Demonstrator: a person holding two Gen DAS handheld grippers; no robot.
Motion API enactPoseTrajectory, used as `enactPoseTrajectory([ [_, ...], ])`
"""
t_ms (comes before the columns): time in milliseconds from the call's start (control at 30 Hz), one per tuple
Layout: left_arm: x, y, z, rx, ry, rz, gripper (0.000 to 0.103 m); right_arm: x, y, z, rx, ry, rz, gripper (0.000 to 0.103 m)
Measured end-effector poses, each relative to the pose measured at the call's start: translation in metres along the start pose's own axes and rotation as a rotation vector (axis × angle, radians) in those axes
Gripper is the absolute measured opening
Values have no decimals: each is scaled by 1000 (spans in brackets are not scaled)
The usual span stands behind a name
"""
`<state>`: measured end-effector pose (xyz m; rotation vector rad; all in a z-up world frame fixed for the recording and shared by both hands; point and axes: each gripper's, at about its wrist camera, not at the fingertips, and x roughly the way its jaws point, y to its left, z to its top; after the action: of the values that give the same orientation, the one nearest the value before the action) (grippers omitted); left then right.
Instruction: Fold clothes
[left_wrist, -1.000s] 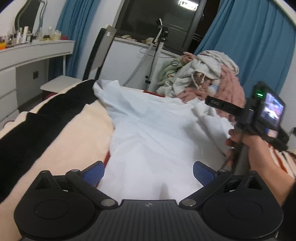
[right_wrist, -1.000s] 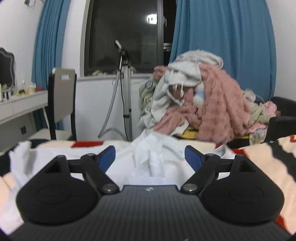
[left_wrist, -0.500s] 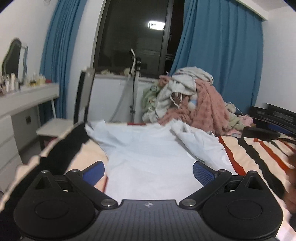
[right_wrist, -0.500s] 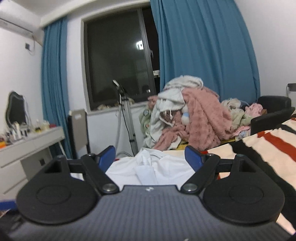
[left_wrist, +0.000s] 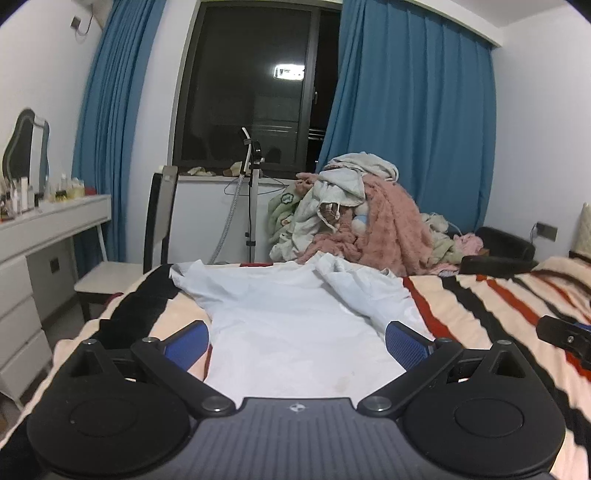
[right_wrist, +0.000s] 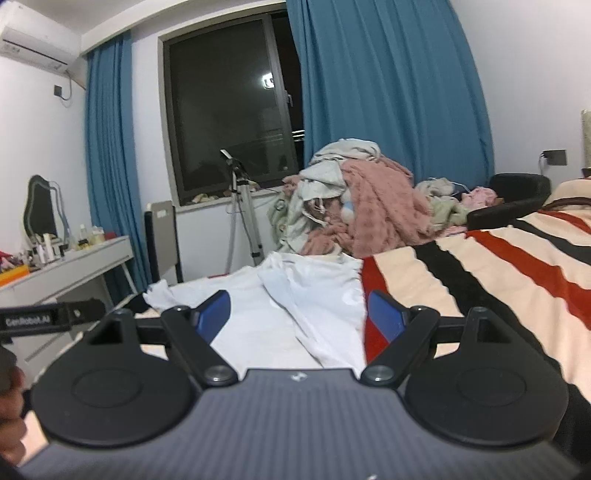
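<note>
The white shirt (left_wrist: 291, 325) is lying spread flat on the striped bedspread (left_wrist: 480, 306), near the bed's foot end, with its far end reaching toward the bed's edge. Its right side is lying doubled over toward the middle in a rumpled fold (right_wrist: 314, 295), while the left sleeve (left_wrist: 192, 277) is lying out flat over the black stripe.

Your left gripper (left_wrist: 295, 341) is hovering just above the near end of the shirt, its blue pads (left_wrist: 186, 343) standing wide apart and gripping nothing. Your right gripper (right_wrist: 297, 314) is hanging over the folded right edge, where cloth meets the red stripe; its jaws are likewise spread wide with nothing between them.

Beyond the bed's foot, a heap of clothes (left_wrist: 354, 218) with a pink blanket is piling up against the blue curtains (left_wrist: 410, 122). A tripod stand (left_wrist: 253, 195) is standing before the dark window (left_wrist: 255, 88), with a chair (left_wrist: 147, 236) and a white dressing table (left_wrist: 44, 229) further left.
</note>
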<state>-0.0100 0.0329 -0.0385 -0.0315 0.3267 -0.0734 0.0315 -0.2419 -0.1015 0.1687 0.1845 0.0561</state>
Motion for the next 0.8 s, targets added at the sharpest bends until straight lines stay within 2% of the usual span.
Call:
enactPoseTrajectory([
  [100, 1, -7, -5, 16, 14, -2, 103, -2, 0, 1, -13, -7, 9, 83],
  [167, 8, -10, -8, 33, 18, 32, 103, -3, -3, 4, 4, -20, 1, 83],
  [267, 29, -15, -14, 52, 99, 47, 96, -7, -16, 14, 54, -39, -23, 83],
  [367, 43, -28, -22, 76, 177, 5, 94, -16, -37, 25, 121, -72, -49, 83],
  [433, 50, -45, -26, 94, 223, -38, 94, -24, -54, 31, 162, -101, -75, 83],
  [567, 65, -90, -36, 119, 289, -153, 91, -39, -76, 31, 150, -147, -184, 83],
  [800, 81, -206, -79, 141, 386, -381, 82, -43, -116, 29, 231, -162, -267, 83],
])
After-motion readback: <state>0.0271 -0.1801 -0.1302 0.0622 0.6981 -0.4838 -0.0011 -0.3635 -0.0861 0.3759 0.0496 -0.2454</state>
